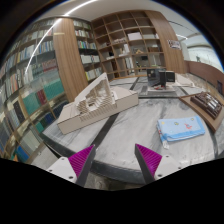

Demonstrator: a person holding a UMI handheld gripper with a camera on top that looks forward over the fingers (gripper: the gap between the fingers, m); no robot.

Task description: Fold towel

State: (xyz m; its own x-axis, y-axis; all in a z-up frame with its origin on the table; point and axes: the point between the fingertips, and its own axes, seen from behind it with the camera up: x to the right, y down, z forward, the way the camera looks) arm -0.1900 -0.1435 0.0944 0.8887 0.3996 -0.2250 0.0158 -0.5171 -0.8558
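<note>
Pale blue towel is lying flat near the grey tabletop's right edge, well beyond the tool, whose pink-padded fingers are hanging released and empty. Approaching one towel edge squarely looks wise.

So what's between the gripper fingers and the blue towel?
Only bare grey table. In the gripper view the open gripper is held short of the folded blue towel, ahead and to the right.
</note>
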